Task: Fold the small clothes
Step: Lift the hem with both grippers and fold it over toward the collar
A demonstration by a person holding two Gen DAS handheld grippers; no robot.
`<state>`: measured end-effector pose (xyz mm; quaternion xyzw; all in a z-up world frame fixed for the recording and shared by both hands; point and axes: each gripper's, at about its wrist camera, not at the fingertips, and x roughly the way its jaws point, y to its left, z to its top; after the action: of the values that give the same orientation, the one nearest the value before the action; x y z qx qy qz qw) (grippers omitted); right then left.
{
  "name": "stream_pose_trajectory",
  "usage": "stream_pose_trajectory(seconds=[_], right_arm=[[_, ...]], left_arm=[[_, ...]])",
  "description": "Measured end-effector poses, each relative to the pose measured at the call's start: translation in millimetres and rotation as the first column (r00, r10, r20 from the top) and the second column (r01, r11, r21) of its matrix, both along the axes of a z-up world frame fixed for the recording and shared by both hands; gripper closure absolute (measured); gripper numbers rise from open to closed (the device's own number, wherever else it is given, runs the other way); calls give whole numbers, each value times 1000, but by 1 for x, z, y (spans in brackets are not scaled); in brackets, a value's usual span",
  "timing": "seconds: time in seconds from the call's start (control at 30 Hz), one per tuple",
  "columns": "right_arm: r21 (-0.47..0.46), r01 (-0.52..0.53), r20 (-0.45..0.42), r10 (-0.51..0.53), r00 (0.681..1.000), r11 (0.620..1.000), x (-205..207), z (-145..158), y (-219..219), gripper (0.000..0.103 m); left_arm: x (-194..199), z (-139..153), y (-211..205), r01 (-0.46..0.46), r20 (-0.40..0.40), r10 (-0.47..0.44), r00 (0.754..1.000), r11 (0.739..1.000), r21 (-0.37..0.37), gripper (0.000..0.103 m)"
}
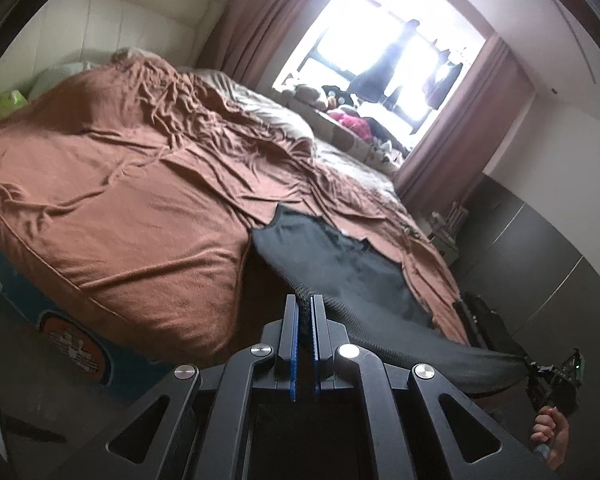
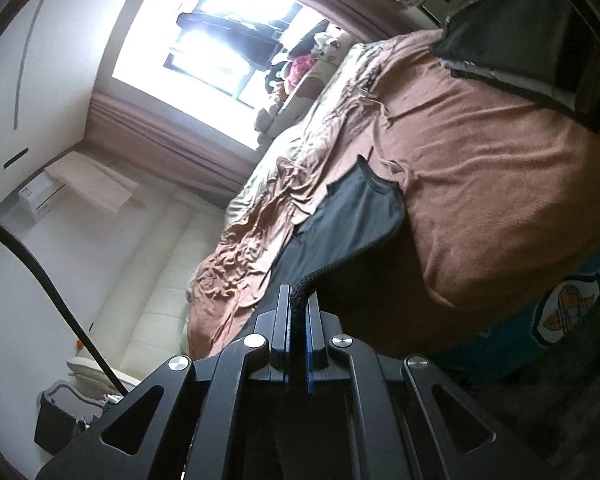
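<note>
A dark gray piece of clothing (image 1: 332,256) is held up at the edge of a bed, with its far end lying on the brown blanket (image 1: 132,184) and its near end pulled out over the side. The left gripper (image 1: 305,308) is nearly closed and pinches the thick dark hem of the clothing between its two blue-lined fingers (image 1: 290,332). From there the hem runs off in a long curve to the right gripper (image 1: 540,372), where a hand (image 1: 550,436) holds the handle. Seen from the right wrist, the right gripper (image 2: 299,304) is also nearly closed and holds a bunched bit of the same hem, with the dark gray piece of clothing (image 2: 352,216) stretching away from it onto the brown blanket (image 2: 480,184). The blanket is very wrinkly on the side near the white padded headboard (image 1: 80,28). A lighter gray sheet (image 1: 260,108) shows past the blanket, toward the bright window (image 1: 380,40) with its long brownish curtains (image 1: 252,8). Some stuffed toys (image 2: 324,44) sit by the window. A dark bag (image 2: 540,40) rests on a corner of the bed. A black cable (image 2: 60,280) hangs in front of the white wall (image 2: 28,40).
</note>
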<state>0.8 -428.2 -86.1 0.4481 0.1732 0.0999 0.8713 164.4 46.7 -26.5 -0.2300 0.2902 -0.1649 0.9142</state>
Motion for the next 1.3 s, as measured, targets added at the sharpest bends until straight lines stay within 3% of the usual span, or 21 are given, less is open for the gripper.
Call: stream_pose_trajectory(seconds=[0.7,1.03,1.3], right_arm=[[-17,-4,93,5,996,1000,-35,-5,6,101],[-14,-6,77,7,997,1000,-25,-15,4,101],[-32,-9,43,10,999,999,-1,-7,6,101]], left_arm=[[-72,39,7,-3,149,9,989,999,-38,98],[-69,28,10,-13,128,18,992,999,-41,98],[-45,11,13,-15,75,19,997,998,-56,98]])
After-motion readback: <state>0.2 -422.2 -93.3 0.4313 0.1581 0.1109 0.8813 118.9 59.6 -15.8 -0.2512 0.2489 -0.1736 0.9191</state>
